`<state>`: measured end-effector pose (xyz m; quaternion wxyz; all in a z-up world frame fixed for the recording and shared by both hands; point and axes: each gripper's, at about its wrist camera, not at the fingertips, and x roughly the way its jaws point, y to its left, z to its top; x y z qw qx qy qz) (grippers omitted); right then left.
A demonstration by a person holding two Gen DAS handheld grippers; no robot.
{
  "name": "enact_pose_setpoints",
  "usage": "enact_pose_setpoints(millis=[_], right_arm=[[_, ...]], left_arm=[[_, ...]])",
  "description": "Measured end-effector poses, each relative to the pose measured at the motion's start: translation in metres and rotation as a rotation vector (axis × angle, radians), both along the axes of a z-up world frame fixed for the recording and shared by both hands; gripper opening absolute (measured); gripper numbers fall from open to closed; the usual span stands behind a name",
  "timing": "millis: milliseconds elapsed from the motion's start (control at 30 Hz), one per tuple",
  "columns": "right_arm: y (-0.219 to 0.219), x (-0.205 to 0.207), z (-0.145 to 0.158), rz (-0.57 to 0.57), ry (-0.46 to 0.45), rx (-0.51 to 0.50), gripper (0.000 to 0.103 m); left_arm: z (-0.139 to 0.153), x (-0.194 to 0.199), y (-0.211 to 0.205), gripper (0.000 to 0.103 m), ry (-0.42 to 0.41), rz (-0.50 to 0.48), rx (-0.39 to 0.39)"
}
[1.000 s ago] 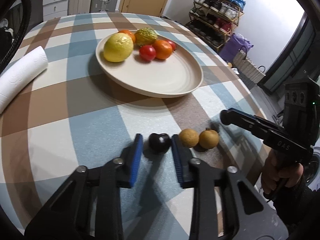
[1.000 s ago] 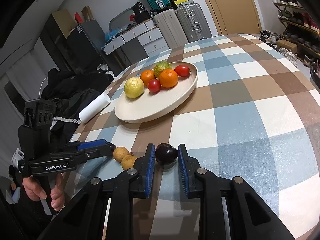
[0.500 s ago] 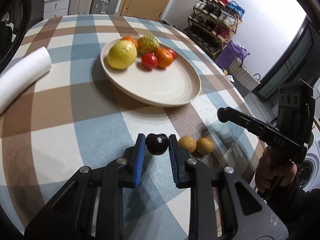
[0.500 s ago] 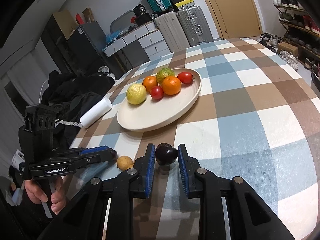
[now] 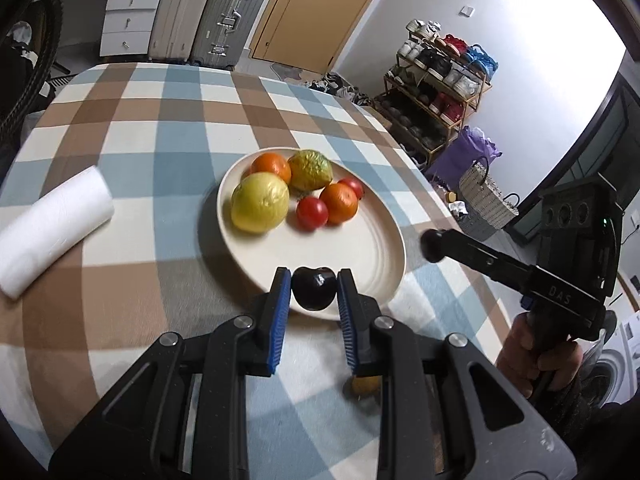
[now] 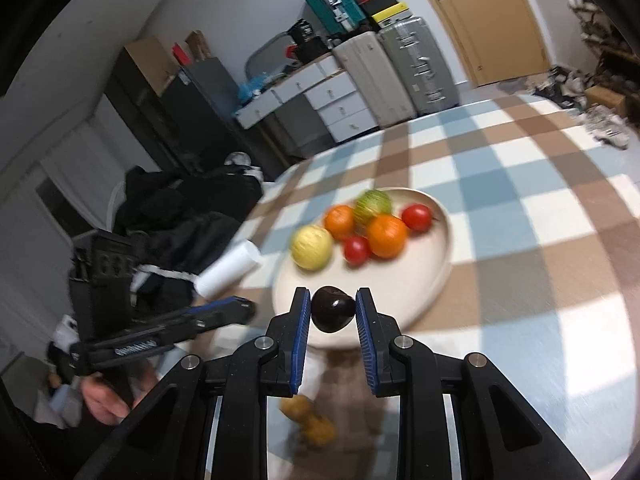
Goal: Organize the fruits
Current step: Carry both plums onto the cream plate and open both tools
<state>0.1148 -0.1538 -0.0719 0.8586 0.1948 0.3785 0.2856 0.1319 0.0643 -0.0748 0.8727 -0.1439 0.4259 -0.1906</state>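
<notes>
My left gripper (image 5: 313,290) is shut on a dark plum (image 5: 314,287) and holds it above the near rim of the cream plate (image 5: 372,248). My right gripper (image 6: 332,312) is shut on another dark plum (image 6: 333,309), also raised over the plate's (image 6: 434,272) near edge. The plate holds a yellow lemon (image 5: 260,207), two oranges (image 5: 339,203), two tomatoes (image 5: 312,213) and a green-yellow fruit (image 5: 310,170). Two small brown fruits (image 6: 310,420) lie on the table below the right gripper; one (image 5: 365,385) shows under the left fingers. Each gripper shows in the other's view: the right one (image 5: 434,246), the left one (image 6: 244,308).
A white paper roll (image 5: 52,226) lies on the checked tablecloth left of the plate. Suitcases (image 5: 208,12) and drawers stand behind the table, a shoe rack (image 5: 440,92) to the right. A dark jacket (image 6: 188,216) hangs past the table's left edge.
Both grippers have lifted their plums off the table and moved forward over the plate's near rim. The two brown fruits stay on the table, now below and behind the fingers.
</notes>
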Motion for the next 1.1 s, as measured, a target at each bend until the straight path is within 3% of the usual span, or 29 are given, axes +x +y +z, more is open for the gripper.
enact_pose_setpoints(millis=[200,500,1000,1100], right_arm=[[0.022,0.042,-0.003,0.047,0.048,0.016,0.024],[0.055,0.081,-0.027,0.116,0.121,0.003,0.024],[0.082,0.097,-0.046,0.145,0.143,-0.108,0.024],[0.083,0.097,-0.046,0.143,0.143,-0.118,0.028]], left_arm=[[-0.006,0.023,-0.01,0.021,0.004,0.006,0.047],[-0.03,0.044,-0.013,0.021,0.046,-0.017,0.053],[-0.044,0.057,-0.013,0.021,0.067,-0.011,0.083],[-0.043,0.058,-0.012,0.022,0.076,-0.005,0.072]])
